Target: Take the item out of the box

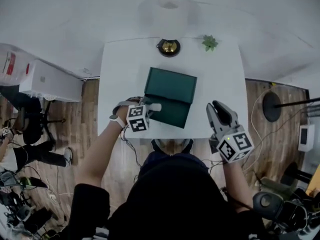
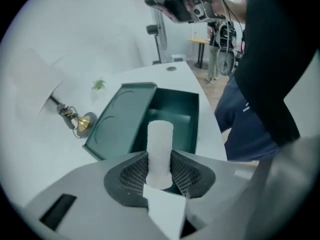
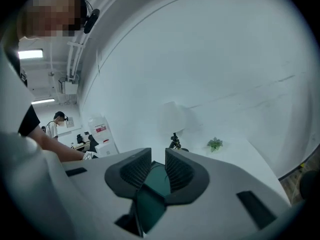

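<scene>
Plainly held the white cylinder (image 2: 160,134) in the left gripper (image 2: 160,158), both mesh pads (image 2: 134,173) pressed against its sides and its far end poking out past the fingertips. Had it at the near-left corner of the open green box (image 1: 172,106), against the box's dark inside as seen from the left gripper view; could not tell whether it touched the rim. Reached for that corner with a bare left forearm (image 1: 97,149) coming up from the near left of the box, wrist bent inward, gripper nose aimed across toward the box's right. Found the box's lid (image 2: 119,118) folded back flat on the far side of the box, on the white table (image 1: 122,69). Held the right gripper (image 1: 215,108) off to the right of the box, apart from it, over the table's near edge, nose aimed away from the body and slightly toward the box, with the right forearm (image 1: 239,181) rising nearly straight behind it. Set its jaws only a narrow way apart with nothing pinched, just the green of the box showing through the slot in the right gripper view. Beyond the box's far side, noted a brass lamp base (image 1: 169,47), and off the box's far-right corner a small green plant (image 1: 210,42).
</scene>
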`<move>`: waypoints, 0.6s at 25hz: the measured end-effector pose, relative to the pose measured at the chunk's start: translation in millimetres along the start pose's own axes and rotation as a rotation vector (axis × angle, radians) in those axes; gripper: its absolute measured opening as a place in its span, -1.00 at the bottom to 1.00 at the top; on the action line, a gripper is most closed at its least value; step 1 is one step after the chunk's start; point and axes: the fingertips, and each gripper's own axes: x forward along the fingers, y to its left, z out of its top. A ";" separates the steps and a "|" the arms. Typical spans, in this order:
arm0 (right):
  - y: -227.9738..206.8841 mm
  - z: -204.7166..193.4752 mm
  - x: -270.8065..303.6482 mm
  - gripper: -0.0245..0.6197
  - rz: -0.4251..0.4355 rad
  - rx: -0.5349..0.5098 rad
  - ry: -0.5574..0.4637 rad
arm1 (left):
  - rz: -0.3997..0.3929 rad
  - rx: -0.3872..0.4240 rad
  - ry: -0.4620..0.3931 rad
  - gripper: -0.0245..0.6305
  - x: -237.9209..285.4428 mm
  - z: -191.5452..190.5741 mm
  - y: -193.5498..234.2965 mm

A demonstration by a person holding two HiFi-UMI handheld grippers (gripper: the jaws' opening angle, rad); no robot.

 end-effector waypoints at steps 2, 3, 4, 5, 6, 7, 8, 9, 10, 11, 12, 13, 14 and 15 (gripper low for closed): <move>9.8 2.1 6.6 -0.65 0.037 -0.008 0.006 | 0.059 -0.102 -0.046 -0.53 -14.3 -3.3 2.2; 13.7 4.3 10.6 -0.65 0.056 -0.013 0.007 | 0.089 -0.152 -0.068 -0.53 -20.9 -5.1 4.3; 17.3 6.8 14.6 -0.66 0.075 -0.019 0.008 | 0.119 -0.201 -0.090 -0.53 -27.6 -6.7 6.6; 20.9 9.1 18.4 -0.66 0.093 -0.026 0.009 | 0.149 -0.248 -0.111 -0.53 -34.8 -8.1 8.6; 24.4 10.7 21.8 -0.66 0.110 -0.033 0.011 | 0.177 -0.291 -0.130 -0.53 -42.1 -9.8 10.1; 28.0 11.5 24.5 -0.67 0.124 -0.037 0.014 | 0.203 -0.331 -0.148 -0.53 -49.3 -12.0 10.7; 31.7 11.4 26.5 -0.67 0.135 -0.037 0.018 | 0.225 -0.367 -0.164 -0.53 -56.4 -14.7 10.2; 35.2 10.8 27.9 -0.68 0.142 -0.034 0.022 | 0.244 -0.400 -0.179 -0.53 -63.2 -17.9 9.3; 38.6 10.2 29.0 -0.68 0.148 -0.030 0.025 | 0.261 -0.430 -0.193 -0.53 -69.8 -21.4 8.2; 41.8 9.4 30.1 -0.69 0.153 -0.027 0.029 | 0.276 -0.460 -0.207 -0.53 -76.1 -25.5 6.9; 45.0 8.5 31.4 -0.70 0.158 -0.027 0.033 | 0.291 -0.491 -0.221 -0.53 -82.0 -30.3 5.7; 47.9 7.8 32.9 -0.72 0.162 -0.028 0.038 | 0.306 -0.525 -0.233 -0.53 -87.5 -35.7 4.8; 50.4 7.3 34.6 -0.73 0.165 -0.032 0.042 | 0.320 -0.561 -0.245 -0.53 -92.5 -41.7 4.8; 52.7 7.1 36.5 -0.76 0.167 -0.039 0.046 | 0.335 -0.599 -0.258 -0.53 -97.0 -48.0 5.5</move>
